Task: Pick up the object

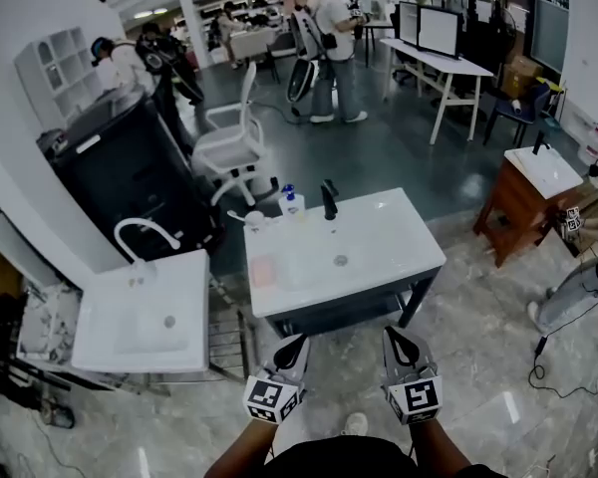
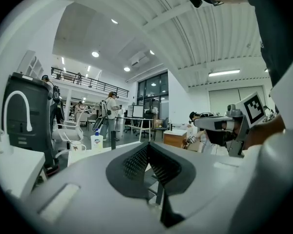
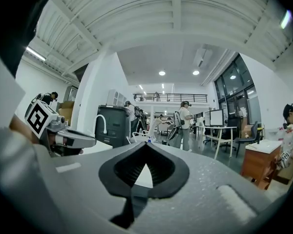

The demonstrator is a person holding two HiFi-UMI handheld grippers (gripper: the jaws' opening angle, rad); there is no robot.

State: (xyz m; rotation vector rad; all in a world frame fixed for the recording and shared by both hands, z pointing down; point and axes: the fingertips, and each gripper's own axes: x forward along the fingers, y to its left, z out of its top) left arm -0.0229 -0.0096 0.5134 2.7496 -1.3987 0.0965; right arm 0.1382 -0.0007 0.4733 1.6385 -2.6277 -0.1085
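Note:
A white sink cabinet [image 1: 399,252] stands in front of me. On its top are a black tap [image 1: 329,199], a soap bottle [image 1: 291,200], a white cup [image 1: 253,219] and a flat pink thing [image 1: 263,271]. Both grippers hang side by side short of its front edge and point level at it. My left gripper [image 1: 297,344] is shut with nothing in it, its tips meeting [image 2: 147,145]. My right gripper [image 1: 394,335] is also shut and empty [image 3: 145,144]. The soap bottle [image 2: 96,140] and the cup [image 2: 78,146] show past the left jaws.
A second white sink [image 1: 110,317] with a white curved tap [image 1: 145,229] stands at the left, a black bin [image 1: 130,177] behind it. A white chair [image 1: 234,137] and several people are farther back. A wooden sink cabinet [image 1: 523,192] is at the right. Cables [image 1: 568,366] lie on the floor.

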